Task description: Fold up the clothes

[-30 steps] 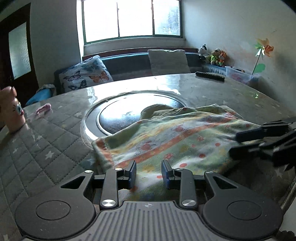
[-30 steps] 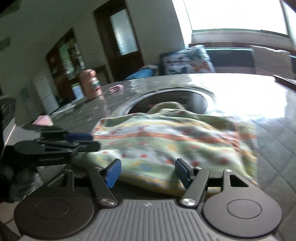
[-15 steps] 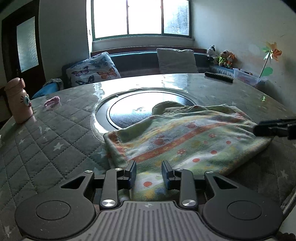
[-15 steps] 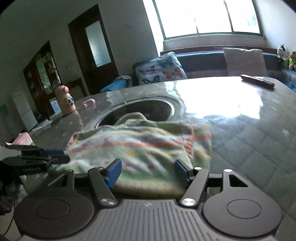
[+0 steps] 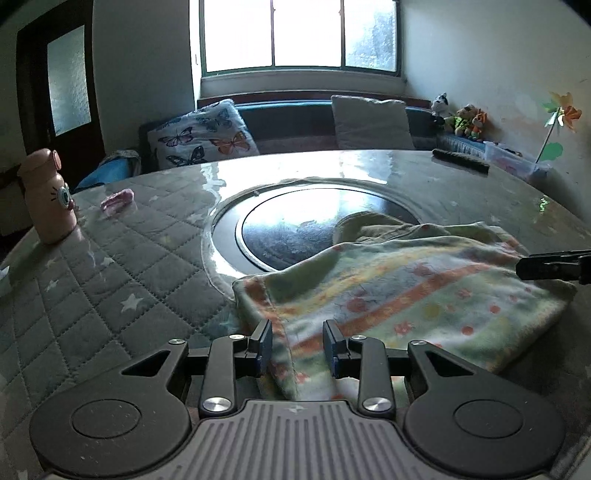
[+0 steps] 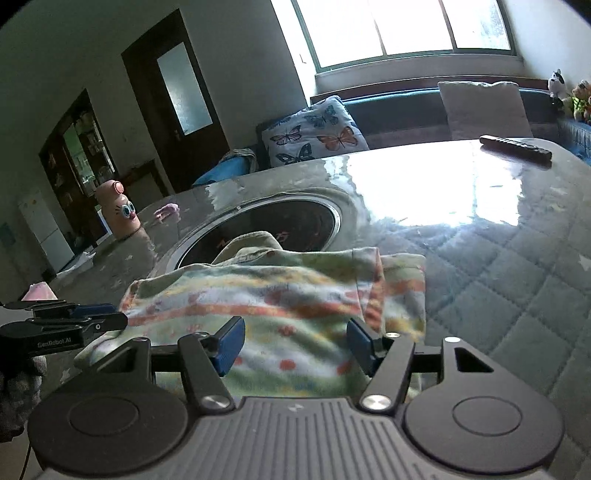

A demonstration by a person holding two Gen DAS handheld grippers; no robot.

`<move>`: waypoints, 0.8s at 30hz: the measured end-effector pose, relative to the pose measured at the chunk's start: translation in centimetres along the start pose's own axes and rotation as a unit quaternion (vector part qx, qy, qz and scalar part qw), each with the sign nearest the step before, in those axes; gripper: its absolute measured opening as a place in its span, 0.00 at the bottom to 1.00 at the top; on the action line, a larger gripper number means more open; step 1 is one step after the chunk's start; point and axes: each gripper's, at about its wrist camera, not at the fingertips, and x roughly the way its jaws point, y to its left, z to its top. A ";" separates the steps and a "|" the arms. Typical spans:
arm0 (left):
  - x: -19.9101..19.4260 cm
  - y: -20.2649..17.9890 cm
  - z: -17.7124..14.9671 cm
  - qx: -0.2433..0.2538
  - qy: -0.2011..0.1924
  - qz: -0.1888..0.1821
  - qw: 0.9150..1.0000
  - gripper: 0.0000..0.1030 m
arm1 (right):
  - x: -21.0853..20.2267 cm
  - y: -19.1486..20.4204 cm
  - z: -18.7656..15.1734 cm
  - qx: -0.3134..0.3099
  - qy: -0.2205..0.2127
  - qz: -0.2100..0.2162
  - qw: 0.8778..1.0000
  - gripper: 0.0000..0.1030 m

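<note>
Broadly, a round table (image 5: 122, 280) with a quilted, star-printed cover under a glossy clear sheet fills both views. A dark circular inset (image 5: 295, 229) sits at its centre. Behind the table runs a bench seat carrying a butterfly cushion (image 5: 203, 138) and a plain pale cushion (image 5: 371, 123), below a bright window (image 5: 299, 35).

The garment (image 5: 406, 291), a soft green fabric with orange stripes and red dots, lies folded on the near side of the table. Its far edge overlaps the rim of the inset; its near edge reaches under both grippers.

The left gripper (image 5: 297, 345) sits low at the near left corner of the garment. Its jaws are parted, with a folded edge of fabric lying between them but not pinched. The right gripper (image 6: 295, 345) sits at the opposite near edge, jaws spread wide over the fabric, gripping nothing.

Smaller items stand well apart from the garment: a pink bottle (image 5: 48, 195) with cartoon eyes at the far left, a small pink object (image 5: 117, 199) beside it, and a dark remote control (image 5: 461, 161) at the far right edge. Nothing lies on top of the garment.
</note>
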 end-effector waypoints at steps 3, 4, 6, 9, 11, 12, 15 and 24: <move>0.5 0.1 0.3 0.002 0.003 0.002 1.000 0.32 | 0.7 -0.1 0.5 0.002 0.003 0.000 1.000 0.61; 0.7 0.2 0.4 0.003 0.004 0.002 1.000 0.32 | 0.9 -0.1 0.7 0.003 0.003 0.000 1.000 0.61; 1.1 0.2 0.6 0.004 0.006 0.003 1.000 0.32 | 1.3 -0.2 1.0 0.005 0.005 0.000 1.000 0.61; 1.4 0.2 1.1 0.009 0.005 0.004 1.000 0.32 | 2.0 -0.2 2.2 -0.004 -0.002 0.001 1.000 0.61; 1.6 0.2 1.5 0.010 0.004 0.005 1.000 0.32 | 3.0 -0.3 3.1 -0.006 -0.003 0.001 1.000 0.61; 1.8 0.2 1.6 0.010 0.003 0.006 1.000 0.32 | 3.5 -0.3 3.4 -0.006 -0.001 0.002 1.000 0.61; 2.4 0.5 1.8 0.009 0.007 0.009 1.000 0.32 | 5.4 -0.7 4.2 -0.004 0.013 0.003 1.000 0.61; 2.7 0.6 2.2 0.013 0.009 0.008 1.000 0.32 | 6.3 -1.2 4.9 -0.009 0.013 -0.019 1.000 0.60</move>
